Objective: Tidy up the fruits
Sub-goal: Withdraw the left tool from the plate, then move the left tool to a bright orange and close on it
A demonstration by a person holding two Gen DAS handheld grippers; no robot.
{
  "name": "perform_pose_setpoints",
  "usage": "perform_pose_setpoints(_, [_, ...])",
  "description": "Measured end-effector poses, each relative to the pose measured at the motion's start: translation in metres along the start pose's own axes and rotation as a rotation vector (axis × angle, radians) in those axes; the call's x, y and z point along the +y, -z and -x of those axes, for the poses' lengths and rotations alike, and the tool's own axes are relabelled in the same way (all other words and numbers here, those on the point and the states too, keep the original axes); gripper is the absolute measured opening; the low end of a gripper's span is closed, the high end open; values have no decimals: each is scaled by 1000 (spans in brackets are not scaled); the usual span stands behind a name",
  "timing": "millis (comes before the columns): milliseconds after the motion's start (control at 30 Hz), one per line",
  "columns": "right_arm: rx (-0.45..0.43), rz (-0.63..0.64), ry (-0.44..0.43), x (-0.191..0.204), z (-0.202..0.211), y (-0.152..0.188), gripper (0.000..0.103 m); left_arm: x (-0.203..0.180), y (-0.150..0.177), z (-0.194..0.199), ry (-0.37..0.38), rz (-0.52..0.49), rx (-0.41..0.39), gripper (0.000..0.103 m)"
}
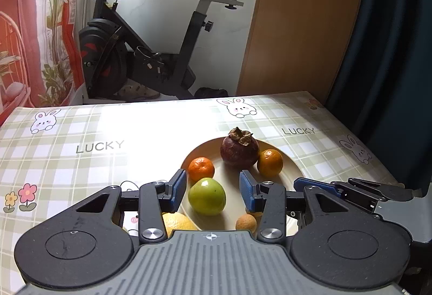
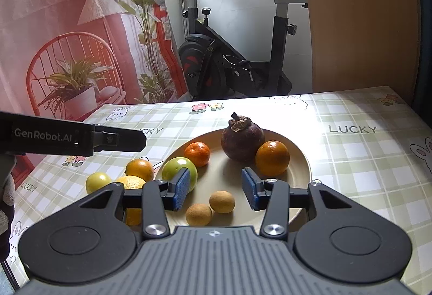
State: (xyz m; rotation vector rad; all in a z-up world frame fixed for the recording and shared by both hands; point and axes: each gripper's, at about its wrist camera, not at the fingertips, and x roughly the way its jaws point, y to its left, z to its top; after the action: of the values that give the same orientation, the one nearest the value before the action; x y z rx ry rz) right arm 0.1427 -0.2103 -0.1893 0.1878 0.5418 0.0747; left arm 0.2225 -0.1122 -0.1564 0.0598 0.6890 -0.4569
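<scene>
A beige plate (image 1: pixel 290 168) (image 2: pixel 299 160) holds a dark mangosteen (image 1: pixel 239 150) (image 2: pixel 242 139), two mandarins (image 1: pixel 201 168) (image 1: pixel 270 162), a green fruit (image 1: pixel 206 196) (image 2: pixel 178 172) and two brown longans (image 2: pixel 222 202) (image 2: pixel 199 214). Left of the plate lie an orange (image 2: pixel 139 169), a yellow-green fruit (image 2: pixel 98 182) and a lemon (image 2: pixel 132 183), partly hidden. My left gripper (image 1: pixel 212 189) is open; the green fruit shows in its gap, untouched. My right gripper (image 2: pixel 216 191) is open and empty above the longans. The left gripper (image 2: pixel 118 141) hovers left of the plate.
The table wears a green checked cloth (image 1: pixel 81 160) with rabbits and "LUCKY". Its far edge (image 1: pixel 162 102) faces an exercise bike (image 1: pixel 151 52). A printed red curtain (image 2: pixel 67 38) hangs at the left and a wooden panel (image 1: pixel 297 25) at the right. A gloved hand (image 2: pixel 8 195) shows at the left edge.
</scene>
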Motion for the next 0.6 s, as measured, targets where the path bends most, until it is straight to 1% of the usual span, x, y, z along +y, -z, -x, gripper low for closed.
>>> perform_pose_setpoints(200, [3, 17, -10, 13, 5, 7, 46, 13, 17, 9, -42, 39, 12, 46])
perform_pose_setpoints(400, [17, 26, -19, 21, 8, 16, 46, 24, 35, 16, -34, 72, 27, 46])
perform_pose_setpoints(600, [39, 44, -32, 28, 8, 24, 46, 30, 46, 18, -25, 99, 34, 46])
